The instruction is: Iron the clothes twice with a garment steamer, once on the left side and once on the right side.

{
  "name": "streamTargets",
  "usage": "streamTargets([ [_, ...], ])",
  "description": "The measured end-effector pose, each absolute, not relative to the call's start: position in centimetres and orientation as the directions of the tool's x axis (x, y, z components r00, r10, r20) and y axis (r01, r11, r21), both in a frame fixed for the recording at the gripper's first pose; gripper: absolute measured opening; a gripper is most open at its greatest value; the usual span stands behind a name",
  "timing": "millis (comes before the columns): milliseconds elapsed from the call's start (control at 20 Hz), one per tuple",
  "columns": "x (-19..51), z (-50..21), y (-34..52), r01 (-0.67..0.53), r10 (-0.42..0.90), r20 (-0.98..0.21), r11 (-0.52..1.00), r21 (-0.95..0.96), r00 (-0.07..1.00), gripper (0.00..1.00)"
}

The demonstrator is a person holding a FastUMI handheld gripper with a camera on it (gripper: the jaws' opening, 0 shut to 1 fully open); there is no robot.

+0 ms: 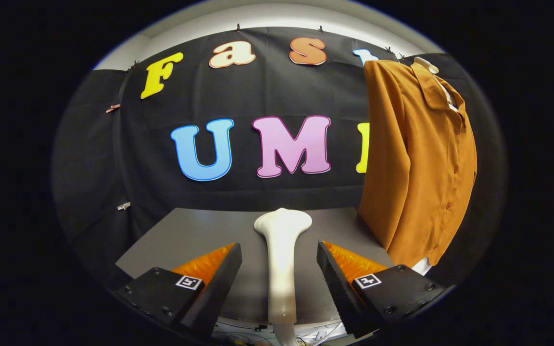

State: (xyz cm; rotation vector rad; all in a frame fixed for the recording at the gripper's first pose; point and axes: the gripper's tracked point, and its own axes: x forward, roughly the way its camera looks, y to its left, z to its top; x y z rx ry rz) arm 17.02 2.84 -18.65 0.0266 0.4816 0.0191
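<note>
Claw (279,269) spread around steamer (282,259) on desk (200,235), not pinching; grasp comes next, then 2 passes over shirt (419,163) right of steamer.

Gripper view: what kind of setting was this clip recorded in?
Probably a staged recording booth, not a home: black cloth wall, grey table, an orange shirt hung up. The white steamer lies between the open gripper fingers, untouched.
</note>
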Motion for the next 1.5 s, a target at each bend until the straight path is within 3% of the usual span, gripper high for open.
streamTargets([
  [950,19.5,-26.4,2.7,0.019,0.008,-0.686,0.999,0.032,0.728,0.94],
  [1000,19.6,-26.4,2.9,0.020,0.010,-0.688,0.999,0.035,0.726,0.92],
  [1050,19.7,-26.6,3.0,0.018,0.011,-0.693,0.999,0.035,0.721,0.80],
  [1200,19.6,-26.6,3.2,-0.005,0.015,-0.702,1.000,0.016,0.712,0.79],
  [1350,19.6,-26.6,3.2,-0.014,0.018,-0.707,1.000,0.010,0.707,0.48],
  [1500,19.7,-26.6,3.0,-0.020,0.013,-0.709,1.000,-0.002,0.705,0.42],
])
